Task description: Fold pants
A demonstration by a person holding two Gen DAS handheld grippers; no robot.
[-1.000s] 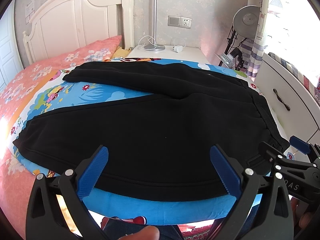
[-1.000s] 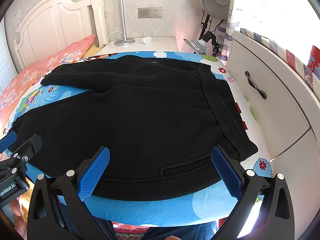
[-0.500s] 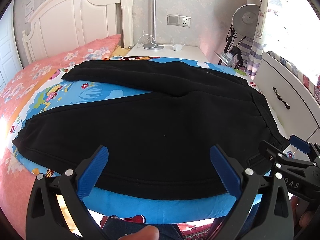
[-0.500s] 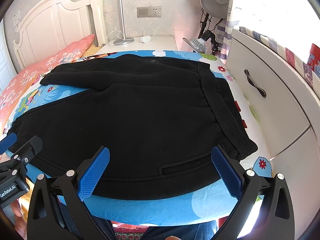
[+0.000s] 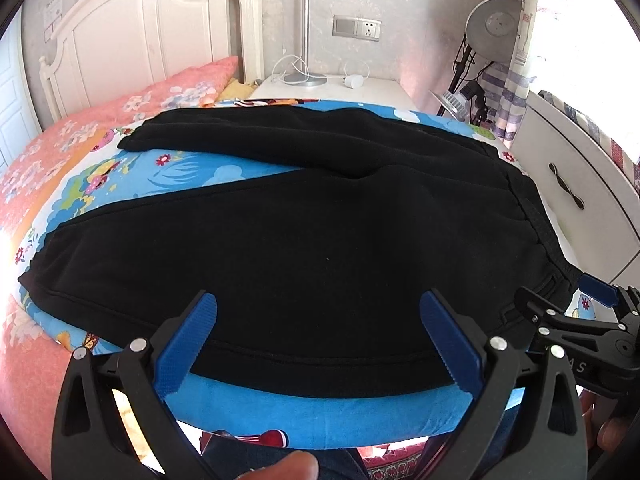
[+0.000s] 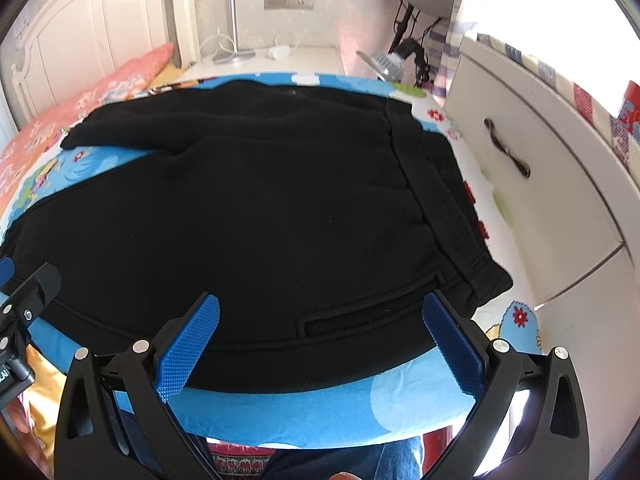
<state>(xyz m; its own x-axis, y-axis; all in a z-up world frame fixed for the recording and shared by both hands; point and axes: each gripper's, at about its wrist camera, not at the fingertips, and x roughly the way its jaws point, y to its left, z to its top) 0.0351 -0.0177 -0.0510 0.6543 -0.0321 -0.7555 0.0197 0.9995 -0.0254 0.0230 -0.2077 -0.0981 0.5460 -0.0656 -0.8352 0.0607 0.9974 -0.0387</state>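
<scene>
Black pants (image 5: 312, 240) lie flat on a blue cartoon-print sheet (image 5: 320, 416), legs pointing left and spread in a V, waistband (image 6: 444, 208) at the right. My left gripper (image 5: 320, 344) hovers open over the near hem side of the closer leg, nothing between its blue pads. My right gripper (image 6: 320, 344) is open over the near edge by the hip pocket (image 6: 360, 312), close to the waistband corner. Each gripper shows at the edge of the other's view: the right gripper (image 5: 568, 312) and the left gripper (image 6: 24, 280).
A white cabinet with a dark handle (image 6: 508, 148) stands close on the right. Behind are a white headboard (image 5: 140, 36), pink floral bedding (image 5: 60, 148), a nightstand with a lamp base (image 5: 304, 76) and a standing fan (image 5: 496, 28). The person's thumb (image 5: 292, 466) and legs are below.
Both grippers have crept slightly forward and lower toward the pants' near edge. The pants have not moved, and both jaws stay open.
</scene>
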